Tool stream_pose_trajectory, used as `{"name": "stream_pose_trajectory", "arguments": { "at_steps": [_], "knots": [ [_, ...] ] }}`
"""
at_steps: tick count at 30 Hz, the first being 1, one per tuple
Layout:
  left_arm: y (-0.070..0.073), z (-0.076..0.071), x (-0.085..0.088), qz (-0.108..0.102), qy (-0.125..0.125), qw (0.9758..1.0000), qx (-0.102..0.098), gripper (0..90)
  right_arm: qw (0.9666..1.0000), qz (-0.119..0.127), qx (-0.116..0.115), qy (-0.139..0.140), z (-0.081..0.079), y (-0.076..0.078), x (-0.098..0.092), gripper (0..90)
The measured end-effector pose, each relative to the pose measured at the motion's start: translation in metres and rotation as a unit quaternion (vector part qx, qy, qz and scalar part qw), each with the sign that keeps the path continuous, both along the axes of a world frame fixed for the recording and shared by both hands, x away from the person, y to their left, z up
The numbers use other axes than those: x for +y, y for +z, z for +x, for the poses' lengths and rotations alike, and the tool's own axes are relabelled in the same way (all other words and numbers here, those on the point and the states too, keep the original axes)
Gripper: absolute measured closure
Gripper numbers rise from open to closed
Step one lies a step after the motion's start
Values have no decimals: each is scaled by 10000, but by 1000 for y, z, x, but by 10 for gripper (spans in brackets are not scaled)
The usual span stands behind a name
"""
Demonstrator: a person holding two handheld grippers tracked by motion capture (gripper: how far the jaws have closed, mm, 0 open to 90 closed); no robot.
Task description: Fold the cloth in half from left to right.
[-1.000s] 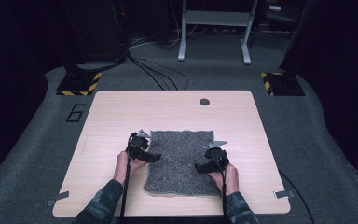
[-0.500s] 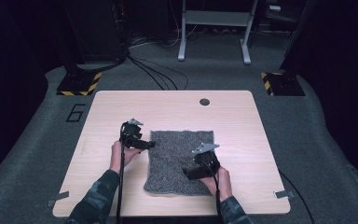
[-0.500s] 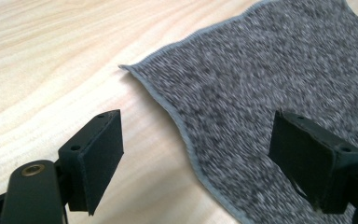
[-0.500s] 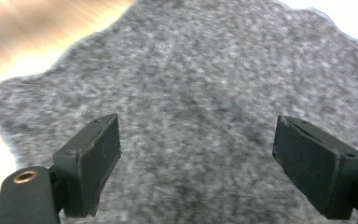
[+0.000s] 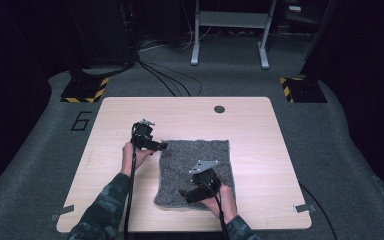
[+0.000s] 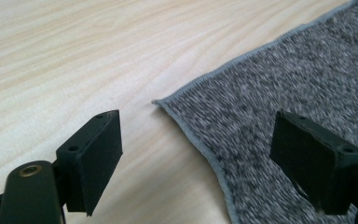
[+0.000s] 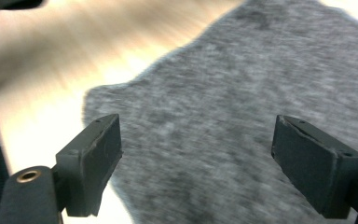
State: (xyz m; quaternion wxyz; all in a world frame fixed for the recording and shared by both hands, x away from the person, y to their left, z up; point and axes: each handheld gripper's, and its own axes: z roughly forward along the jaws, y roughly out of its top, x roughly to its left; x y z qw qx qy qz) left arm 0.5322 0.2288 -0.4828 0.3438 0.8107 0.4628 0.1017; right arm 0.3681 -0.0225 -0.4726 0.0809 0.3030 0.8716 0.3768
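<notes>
Grey knitted cloth (image 5: 195,172) is shown flat at frame centre, both the left gripper (image 5: 156,146) and right gripper (image 5: 186,194) spread wide and empty; a corner grasp is judged next.

**Surroundings, off-task items**

Light wood desk (image 5: 260,130) with a dark round hole (image 5: 219,109) near its far edge. Grey tape tabs at both near corners (image 5: 301,207). Grey carpet floor (image 5: 340,150), "6" (image 5: 81,121) marked left of desk. Two hazard-striped black bases (image 5: 85,90) at the far corners. Cables (image 5: 167,82) run to a white metal frame (image 5: 230,30) behind.
</notes>
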Motion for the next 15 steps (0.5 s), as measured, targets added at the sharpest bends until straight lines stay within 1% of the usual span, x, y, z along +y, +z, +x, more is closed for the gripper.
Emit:
{"name": "stream_pose_trajectory", "arguments": {
  "at_steps": [1, 4, 5, 6, 7, 8, 9, 10, 11, 12, 14, 15],
  "knots": [
    [-2, 2, 0, 25, 1, 10000, 9, 174, 10000, 52, -12, 31, -2, -1, 5, 166],
    [-8, 5, -2, 56, 67, 9999, 61, 192, 9997, -2, 5, 244, -8, -2, 19, 190],
    [-9, 6, -2, 53, 58, 9999, 97, 199, 9995, 45, -55, 304, -9, -3, 24, 204],
    [-11, 6, -3, 46, 38, 9999, 115, 206, 9993, 29, 13, 377, -11, -4, 30, 215],
    [-12, 7, -5, 71, 43, 9999, 106, 212, 9990, 17, -5, 451, -12, -5, 36, 228],
    [-14, 7, -8, 92, 77, 9999, 71, 218, 9986, -32, 21, 531, -14, -6, 42, 246],
    [-15, 9, -8, 124, 10, 9999, 83, 227, 9978, -89, 29, 663, -16, -7, 49, 261],
    [-15, 9, -10, 176, -8, 9998, 83, 234, 9977, -91, -14, 673, -17, -9, 54, 275],
    [-16, 10, -12, 207, -23, 9998, 54, 244, 9970, -162, 25, 755, -19, -10, 59, 283],
    [-18, 10, -13, 211, 0, 9998, 45, 253, 9969, -142, 19, 777, -20, -12, 65, 301],
    [-19, 10, -15, 232, -42, 9997, 75, 280, 9960, -215, 23, 866, -21, -17, 75, 339],
    [-20, 11, -16, 230, -52, 9997, 65, 290, 9957, -267, 101, 876, -21, -17, 78, 362]
  ]
}}
